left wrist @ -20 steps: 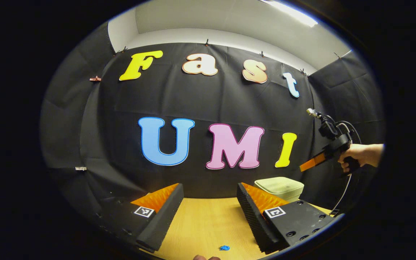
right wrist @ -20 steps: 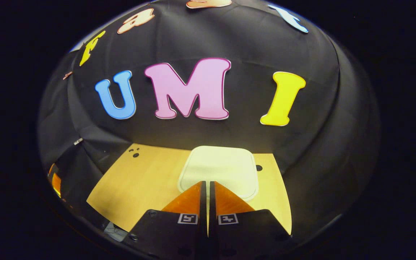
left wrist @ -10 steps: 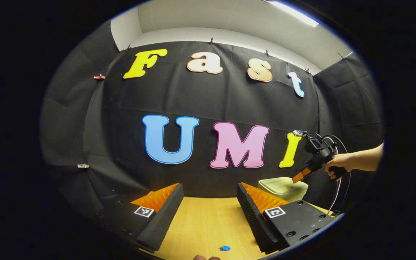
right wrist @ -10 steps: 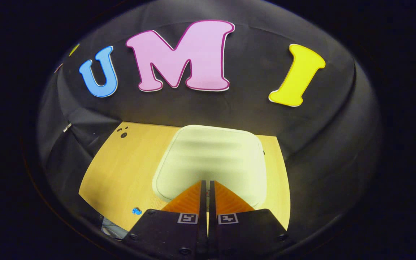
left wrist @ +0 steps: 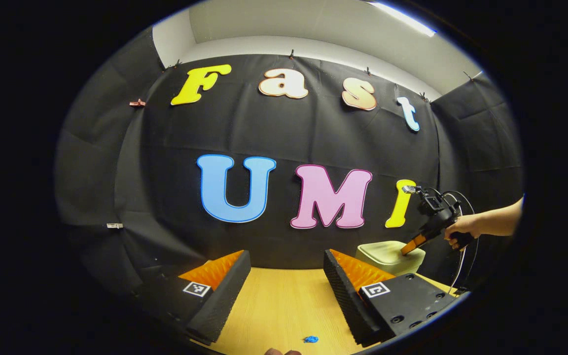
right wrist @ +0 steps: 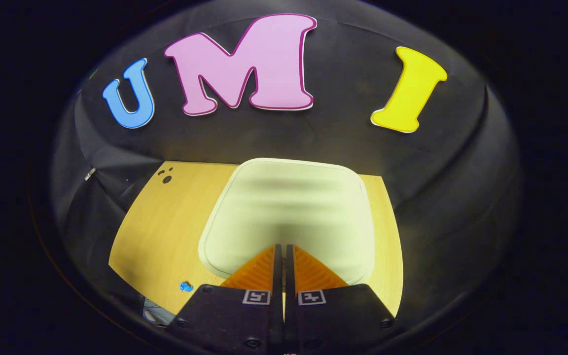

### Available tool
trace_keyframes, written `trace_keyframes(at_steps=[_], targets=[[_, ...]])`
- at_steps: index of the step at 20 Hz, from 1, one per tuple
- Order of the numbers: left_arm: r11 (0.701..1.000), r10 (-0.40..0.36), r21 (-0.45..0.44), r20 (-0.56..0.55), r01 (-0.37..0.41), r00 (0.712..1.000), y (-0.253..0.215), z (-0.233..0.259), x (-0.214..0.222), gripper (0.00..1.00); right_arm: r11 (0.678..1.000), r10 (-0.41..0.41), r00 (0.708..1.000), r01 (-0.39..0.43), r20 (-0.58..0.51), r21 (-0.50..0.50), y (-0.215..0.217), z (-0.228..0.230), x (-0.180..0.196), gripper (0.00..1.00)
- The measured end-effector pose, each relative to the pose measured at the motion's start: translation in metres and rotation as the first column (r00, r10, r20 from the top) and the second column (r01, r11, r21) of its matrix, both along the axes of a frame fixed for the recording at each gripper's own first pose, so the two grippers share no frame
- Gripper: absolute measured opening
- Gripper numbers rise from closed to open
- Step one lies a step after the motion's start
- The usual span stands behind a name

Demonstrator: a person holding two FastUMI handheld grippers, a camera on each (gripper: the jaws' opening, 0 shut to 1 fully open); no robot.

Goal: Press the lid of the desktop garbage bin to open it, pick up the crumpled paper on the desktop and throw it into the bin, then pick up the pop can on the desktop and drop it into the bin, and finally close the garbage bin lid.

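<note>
Right gripper view: right gripper point(right wrist: 282, 249), fingers together, tips on the near part of the shut lid point(right wrist: 289, 207) of the bin point(left wrist: 387, 256), far right on the desk point(right wrist: 165, 231). Left gripper point(left wrist: 284, 268) hangs near, fingers apart, holding nothing. Blue scrap point(left wrist: 310, 339) nearby.

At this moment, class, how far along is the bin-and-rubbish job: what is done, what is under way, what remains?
Done: nothing visibly; the pale green rounded-square plastic bin lid lies flat, shut. Under way: the right tongs, closed together, have their tips at the lid, apparently pressing it, the holding hand behind. The left tongs are open above the light wooden desktop. Left: binning paper and can, then closing.
</note>
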State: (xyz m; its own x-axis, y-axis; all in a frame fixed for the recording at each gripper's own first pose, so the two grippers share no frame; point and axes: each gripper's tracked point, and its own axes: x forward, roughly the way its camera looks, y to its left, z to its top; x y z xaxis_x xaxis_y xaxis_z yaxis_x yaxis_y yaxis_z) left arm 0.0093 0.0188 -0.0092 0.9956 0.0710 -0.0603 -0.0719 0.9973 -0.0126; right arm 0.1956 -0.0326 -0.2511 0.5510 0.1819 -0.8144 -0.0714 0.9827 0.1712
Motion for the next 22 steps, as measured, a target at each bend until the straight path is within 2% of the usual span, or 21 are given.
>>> trace_keyframes(at_steps=[5,9,12,16,22], targets=[[1.000,-0.010,-0.009,0.003,0.010,1.000,0.000,0.002,0.003,0.95,1.000,-0.003,1.000,0.003,0.012,0.003,-0.001,0.004,-0.001,0.06],[1.000,-0.023,0.001,0.010,0.023,1.000,-0.002,0.004,0.003,0.95,0.999,-0.048,0.992,0.045,0.116,0.025,-0.002,0.028,0.012,0.06],[1.000,-0.022,-0.001,0.006,0.022,1.000,-0.002,0.002,0.001,0.95,0.996,-0.090,0.972,0.083,0.219,0.038,-0.006,0.051,0.023,0.07],[1.000,-0.021,-0.002,0.006,0.021,1.000,-0.003,0.003,-0.001,0.95,0.991,-0.133,0.947,0.120,0.291,0.062,-0.013,0.069,0.028,0.07],[1.000,-0.015,-0.006,0.006,0.015,1.000,-0.003,0.002,-0.005,0.95,0.988,-0.155,0.894,0.134,0.421,0.079,-0.016,0.103,0.034,0.06]])
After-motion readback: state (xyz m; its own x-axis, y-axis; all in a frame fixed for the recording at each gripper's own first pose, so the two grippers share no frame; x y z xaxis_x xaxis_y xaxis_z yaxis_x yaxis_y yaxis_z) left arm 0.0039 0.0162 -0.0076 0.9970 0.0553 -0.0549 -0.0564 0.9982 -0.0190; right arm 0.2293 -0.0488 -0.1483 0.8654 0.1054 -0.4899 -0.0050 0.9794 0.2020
